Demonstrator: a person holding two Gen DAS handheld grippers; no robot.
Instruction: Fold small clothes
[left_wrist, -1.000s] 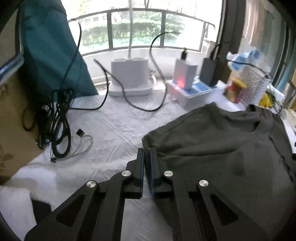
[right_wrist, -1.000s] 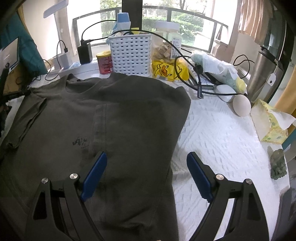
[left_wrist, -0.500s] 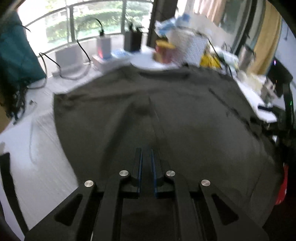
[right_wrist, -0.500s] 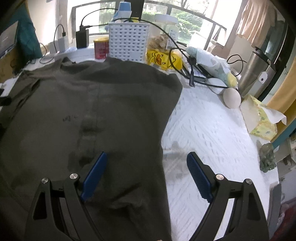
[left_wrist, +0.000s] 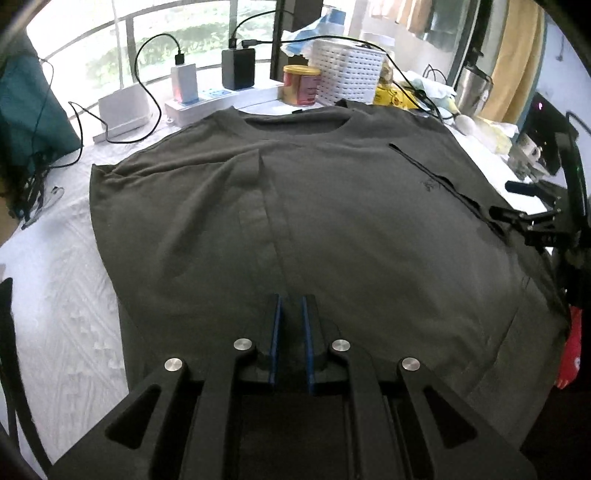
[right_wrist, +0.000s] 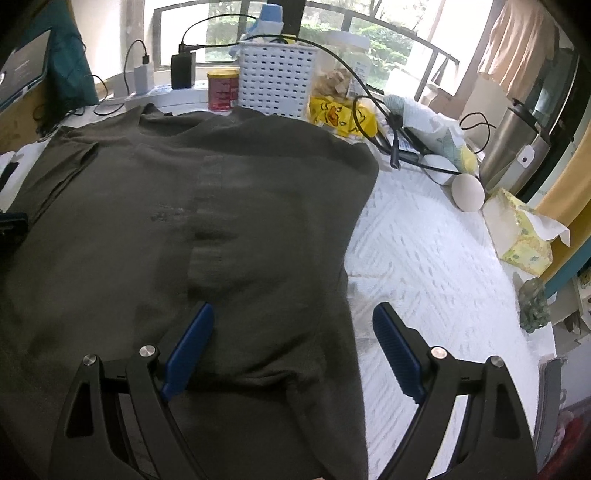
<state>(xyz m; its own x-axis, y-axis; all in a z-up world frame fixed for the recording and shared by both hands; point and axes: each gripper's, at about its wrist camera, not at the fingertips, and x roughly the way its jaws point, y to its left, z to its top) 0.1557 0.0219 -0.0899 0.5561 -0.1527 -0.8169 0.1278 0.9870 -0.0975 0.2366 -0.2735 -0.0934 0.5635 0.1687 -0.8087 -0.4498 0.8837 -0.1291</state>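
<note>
Shirt: a dark olive t-shirt (left_wrist: 332, 206) lies spread on the white desk cover (left_wrist: 55, 295), collar toward the window, hem toward me.

Left claw: my left claw (left_wrist: 290, 347) is closed to a thin slit over the hem near the shirt's middle; cloth runs up between the blue pads, so I judge it is pinching the hem, though the pinch itself sits low and is partly hidden.

Right claw: my right claw (right_wrist: 291, 350) is spread wide above the shirt's right side edge, one pad over cloth and one over the bare desk cover (right_wrist: 443, 266), holding nothing.

Feel: soft, light, limp knit, by my judgement. It will sag and drape from any held point and will not keep a shape by itself. Not fragile, not slippery against the ribbed pads.

Creases: a long vertical fold (left_wrist: 258, 206) runs down from below the collar; a second ridge shows on the right.

Where to hold: edges and corners, I think. Hem corner or side seam gives two layers to bite, while the flat middle would just bunch up.

Risk: a basket (right_wrist: 277, 85), a tin (right_wrist: 221, 90) and charger cables (left_wrist: 155, 74) stand close behind the collar; a dragged shirt could snag them.
</note>
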